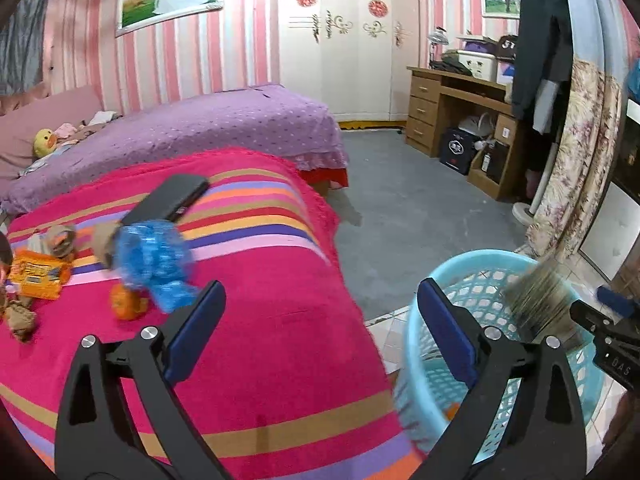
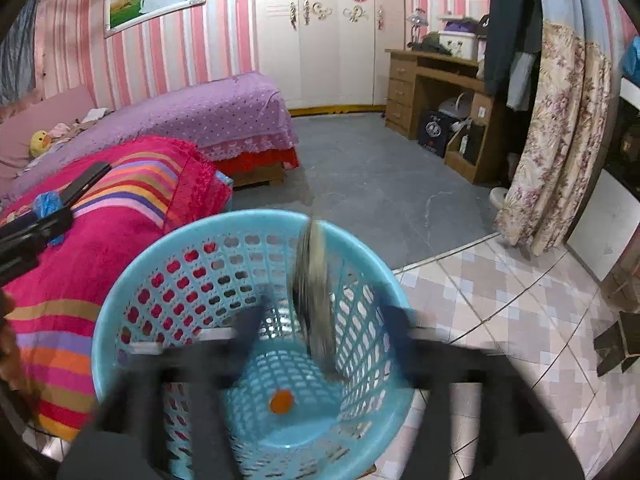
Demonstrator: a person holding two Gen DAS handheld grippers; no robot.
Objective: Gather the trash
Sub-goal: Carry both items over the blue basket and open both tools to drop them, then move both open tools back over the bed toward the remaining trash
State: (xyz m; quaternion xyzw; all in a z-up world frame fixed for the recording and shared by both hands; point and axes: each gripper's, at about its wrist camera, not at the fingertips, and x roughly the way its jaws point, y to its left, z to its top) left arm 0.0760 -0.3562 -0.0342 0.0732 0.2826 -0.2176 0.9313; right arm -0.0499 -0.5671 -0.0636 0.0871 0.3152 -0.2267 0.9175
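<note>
One blurred wrapper (image 2: 314,280) between the open right gripper (image 2: 326,320) fingers, over the basket (image 2: 132,280)

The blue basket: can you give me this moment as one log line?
right gripper: open over blue basket | blurred greyish piece: between its fingers, above basket | left gripper: open, empty | blue wrapper: on striped blanket

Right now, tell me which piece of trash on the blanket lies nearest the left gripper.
The small orange piece. It lies just ahead of the left gripper; the blue wrapper and orange packet sit farther off.

Pink-striped walls (image 1: 176,60), white wardrobe (image 1: 340,60), purple bed (image 1: 224,120), wooden desk (image 1: 448,104), grey floor (image 1: 400,200).
</note>
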